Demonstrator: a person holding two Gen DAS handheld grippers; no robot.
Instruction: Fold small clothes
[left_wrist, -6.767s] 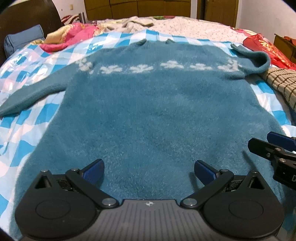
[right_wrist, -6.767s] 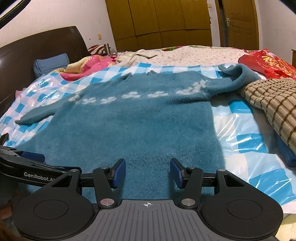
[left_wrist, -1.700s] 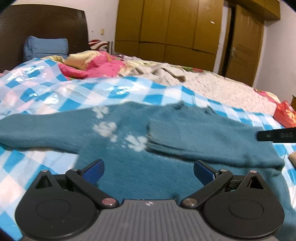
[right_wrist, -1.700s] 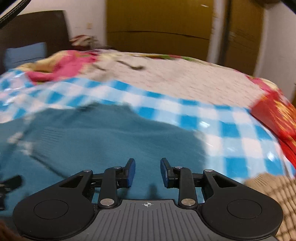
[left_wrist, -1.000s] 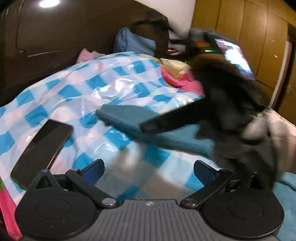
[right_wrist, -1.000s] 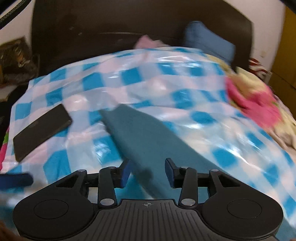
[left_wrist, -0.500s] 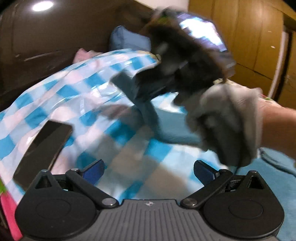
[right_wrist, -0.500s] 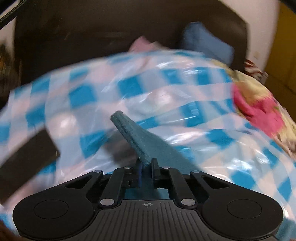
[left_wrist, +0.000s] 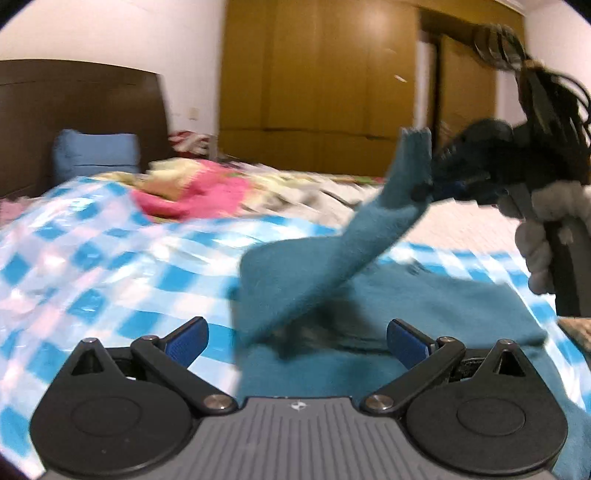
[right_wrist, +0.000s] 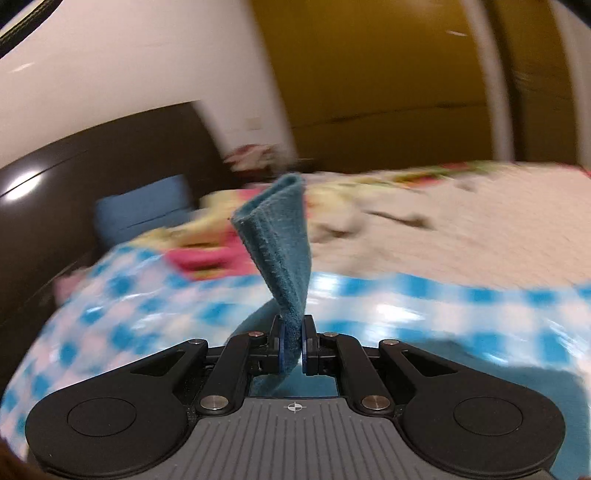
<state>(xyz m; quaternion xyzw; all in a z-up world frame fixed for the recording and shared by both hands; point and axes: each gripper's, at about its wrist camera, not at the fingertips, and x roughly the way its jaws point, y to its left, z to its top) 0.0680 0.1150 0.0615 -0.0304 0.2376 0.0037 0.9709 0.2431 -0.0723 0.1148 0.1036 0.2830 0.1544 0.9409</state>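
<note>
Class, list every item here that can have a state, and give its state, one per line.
Left gripper: open, holding nothing.
Right gripper: shut on the sleeve.
Teal knitted sweater sleeve: lifted, cuff upward.
Teal knitted sweater body: lying flat on the checked sheet.

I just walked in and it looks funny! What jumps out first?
A teal sleeve sticks up in the air, pinched in the right tool. The rest of the sweater lies on a blue checked sheet, with the left tool wide open over it.
</note>
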